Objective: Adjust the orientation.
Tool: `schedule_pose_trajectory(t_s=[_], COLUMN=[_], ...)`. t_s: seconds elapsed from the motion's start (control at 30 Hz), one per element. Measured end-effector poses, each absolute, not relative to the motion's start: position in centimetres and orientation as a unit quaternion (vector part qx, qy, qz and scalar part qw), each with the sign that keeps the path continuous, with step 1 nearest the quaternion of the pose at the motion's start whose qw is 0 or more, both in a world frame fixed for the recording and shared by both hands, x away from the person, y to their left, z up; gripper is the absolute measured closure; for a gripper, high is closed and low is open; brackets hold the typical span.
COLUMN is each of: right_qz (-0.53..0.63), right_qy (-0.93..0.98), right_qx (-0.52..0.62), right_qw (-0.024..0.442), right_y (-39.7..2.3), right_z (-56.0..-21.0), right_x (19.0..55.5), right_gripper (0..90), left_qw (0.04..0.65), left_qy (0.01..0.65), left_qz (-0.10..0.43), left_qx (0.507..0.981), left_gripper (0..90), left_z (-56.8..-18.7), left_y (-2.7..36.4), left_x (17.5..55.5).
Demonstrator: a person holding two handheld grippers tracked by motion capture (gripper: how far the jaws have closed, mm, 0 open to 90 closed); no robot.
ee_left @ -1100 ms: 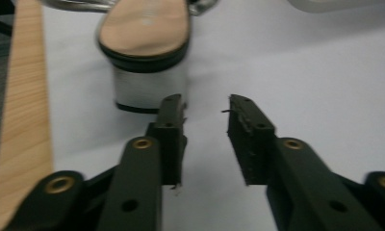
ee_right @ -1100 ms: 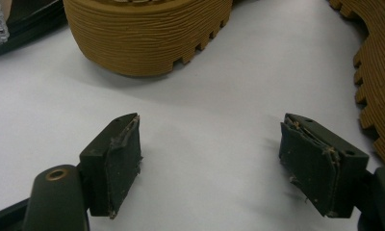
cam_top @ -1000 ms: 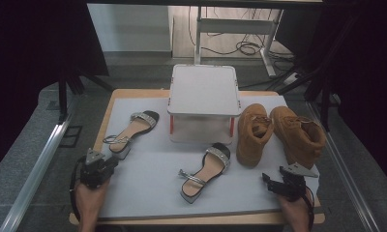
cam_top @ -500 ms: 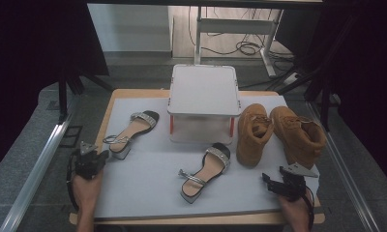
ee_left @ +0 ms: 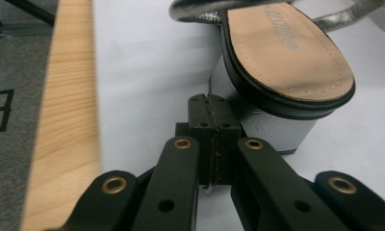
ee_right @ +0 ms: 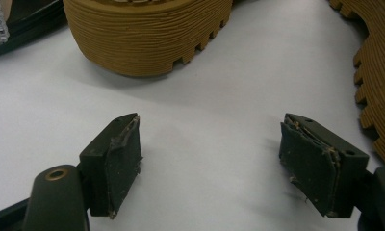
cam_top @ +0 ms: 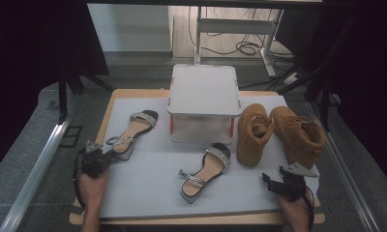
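A heeled sandal (cam_top: 133, 128) with a tan insole and silver straps lies at the left of the mat. My left gripper (cam_top: 104, 155) sits just behind its heel, shut with nothing between the pads. In the left gripper view the closed jaw tips (ee_left: 211, 108) stand right in front of the silver block heel (ee_left: 272, 127); I cannot tell if they touch it. A matching sandal (cam_top: 206, 169) lies mid-mat. My right gripper (cam_top: 268, 180) rests at the front right, open and empty (ee_right: 210, 159), facing a tan boot's ridged sole (ee_right: 147, 33).
A white lidded box (cam_top: 203, 96) stands at the back centre. Two tan boots (cam_top: 253, 133) (cam_top: 298, 135) lie to its right, the second boot's sole (ee_right: 378, 72) close beside my right jaw. The pale mat (cam_top: 148, 193) covers a wooden table with a bare strip (ee_left: 65, 120) on the left.
My left hand has shifted left and slightly forward, to the heel of the left sandal. The right hand and the shoes have stayed put.
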State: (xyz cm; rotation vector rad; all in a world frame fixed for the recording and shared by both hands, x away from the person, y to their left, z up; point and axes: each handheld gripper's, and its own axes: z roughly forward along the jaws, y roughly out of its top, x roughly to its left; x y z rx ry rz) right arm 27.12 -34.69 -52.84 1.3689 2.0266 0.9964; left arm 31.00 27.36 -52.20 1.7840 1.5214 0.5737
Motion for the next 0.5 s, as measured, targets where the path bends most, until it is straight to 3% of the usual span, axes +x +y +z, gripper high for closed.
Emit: schedule_pose_trajectory(t_s=[0.27, 0.5], right_qz=[0.366, 0.366], right_qy=[0.743, 0.743], right_qx=[0.502, 0.502], right_qw=[0.248, 0.248], right_y=[-34.7, -34.7], right_z=[-52.8, -52.8], right_x=[27.1, 27.1], right_gripper=[22.5, 22.5], left_qw=[0.347, 0.359], left_qy=[0.588, 0.59], left_qz=[0.231, 0.232], left_qx=[0.694, 0.685], left_gripper=[85.3, 68.6], left_z=[-52.0, -51.1], left_y=[26.7, 27.2], left_x=[31.0, 29.2])
